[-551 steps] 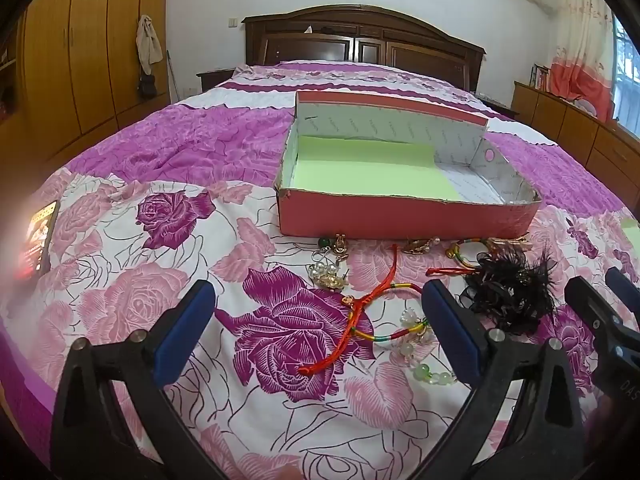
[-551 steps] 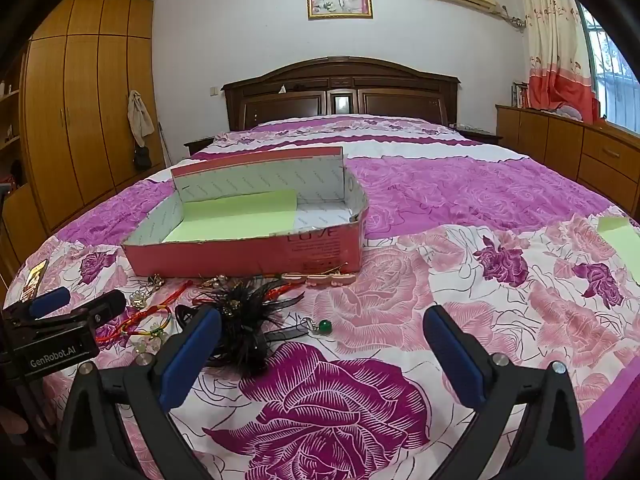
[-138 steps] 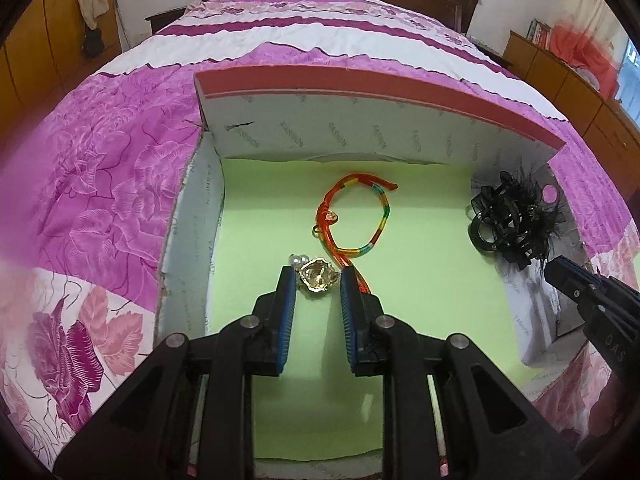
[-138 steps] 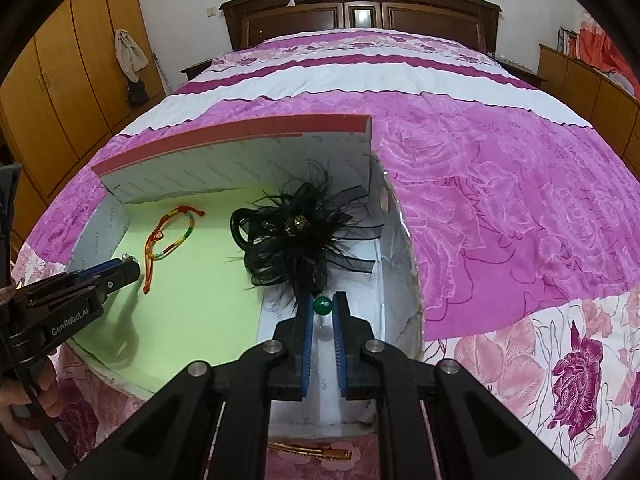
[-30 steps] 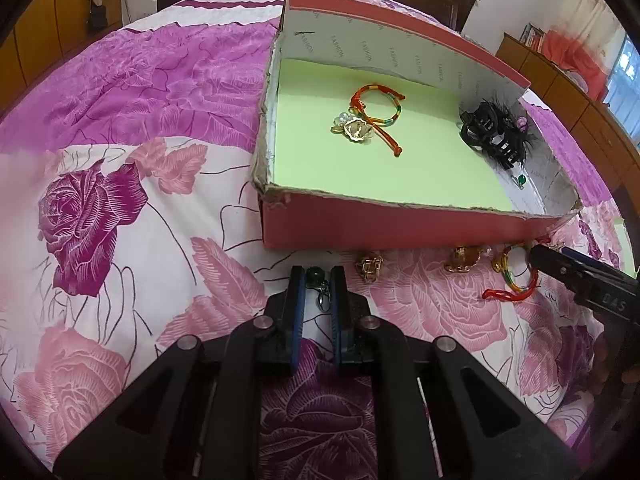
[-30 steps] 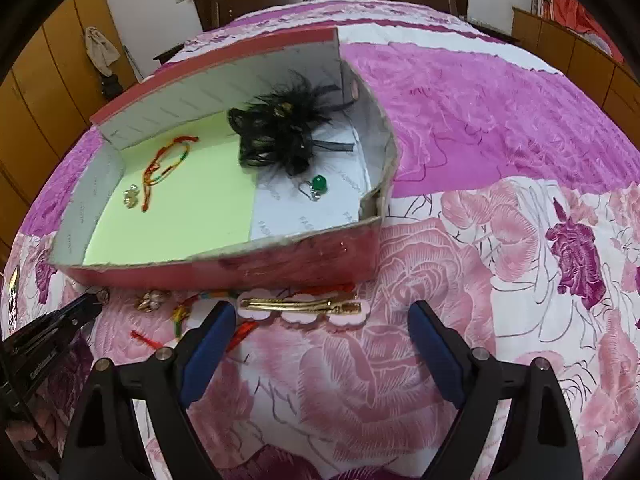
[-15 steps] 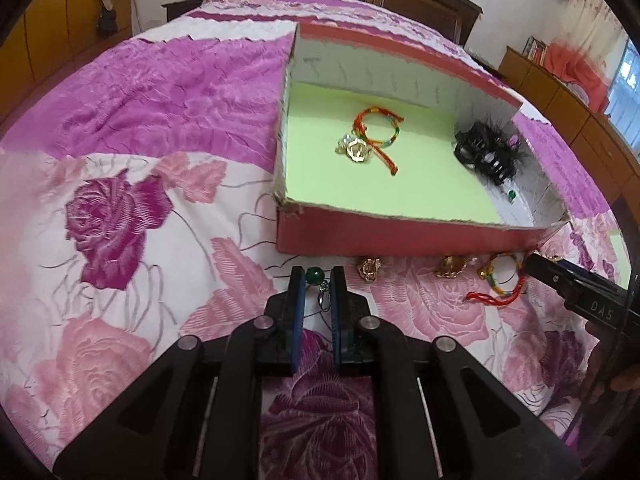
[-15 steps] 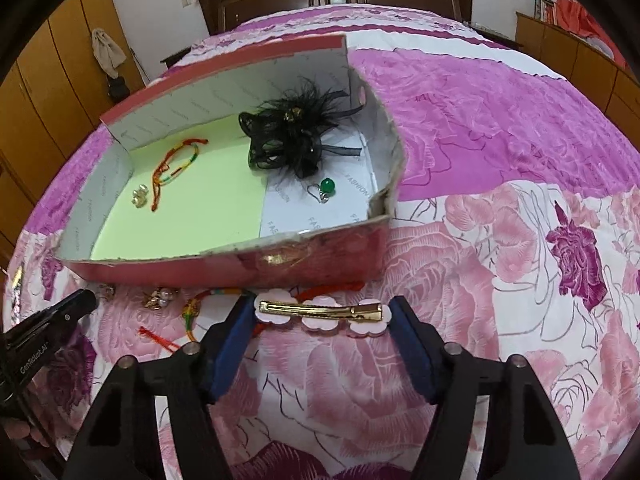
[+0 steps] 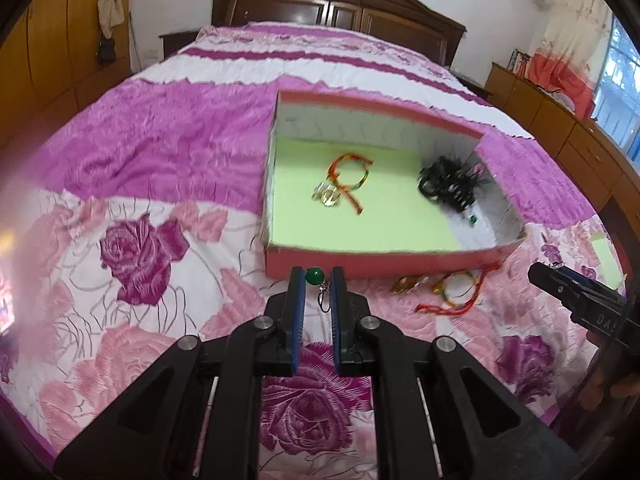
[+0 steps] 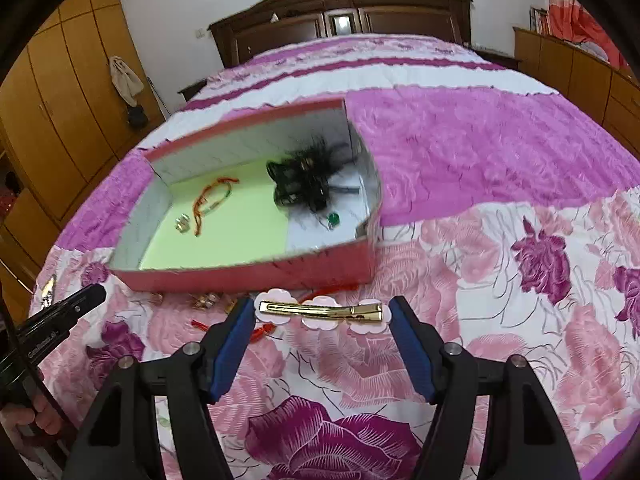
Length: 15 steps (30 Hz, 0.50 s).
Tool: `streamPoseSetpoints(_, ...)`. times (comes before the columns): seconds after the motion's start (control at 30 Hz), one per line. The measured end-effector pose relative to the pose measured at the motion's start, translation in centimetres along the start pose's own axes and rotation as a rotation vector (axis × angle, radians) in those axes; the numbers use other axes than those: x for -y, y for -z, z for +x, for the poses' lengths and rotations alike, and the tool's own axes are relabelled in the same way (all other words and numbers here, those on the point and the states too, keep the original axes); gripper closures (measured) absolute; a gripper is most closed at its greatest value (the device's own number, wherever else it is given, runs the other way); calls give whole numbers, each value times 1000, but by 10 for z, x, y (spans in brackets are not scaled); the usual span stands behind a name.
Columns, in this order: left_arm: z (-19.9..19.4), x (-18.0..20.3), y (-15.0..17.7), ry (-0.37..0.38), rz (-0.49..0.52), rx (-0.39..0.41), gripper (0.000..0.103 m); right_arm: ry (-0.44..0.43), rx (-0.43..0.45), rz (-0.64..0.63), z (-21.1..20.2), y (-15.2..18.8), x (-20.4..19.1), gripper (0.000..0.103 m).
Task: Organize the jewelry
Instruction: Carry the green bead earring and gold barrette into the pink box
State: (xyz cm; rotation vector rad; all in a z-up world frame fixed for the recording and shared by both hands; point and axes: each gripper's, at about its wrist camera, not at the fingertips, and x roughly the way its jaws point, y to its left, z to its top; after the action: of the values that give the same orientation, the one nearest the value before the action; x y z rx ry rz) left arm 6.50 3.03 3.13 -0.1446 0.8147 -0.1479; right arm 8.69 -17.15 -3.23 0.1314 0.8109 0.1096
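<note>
While gripper point(image 9: 317, 280) pinches round green bead point(image 9: 314, 275), quilted floral bedspread point(image 9: 132, 248)

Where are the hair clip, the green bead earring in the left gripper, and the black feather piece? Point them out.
hair clip point(image 10: 320, 310), right wrist view, gold bar's middle.
green bead earring point(image 9: 315, 275), left wrist view, on the bead.
black feather piece point(image 10: 302, 184), right wrist view, dark centre.

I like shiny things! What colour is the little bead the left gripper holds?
Green bead, clearest in the left wrist view.
</note>
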Motion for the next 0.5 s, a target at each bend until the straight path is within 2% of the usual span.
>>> streamPoseSetpoints(0.23,-8,10,-20,6,25,46,99,-27,58,-28,-15,-15,-9,32)
streamPoseSetpoints(0.5,7,17,-43,2,33,59,99,-40,89,-48,-4,-37,-17,32)
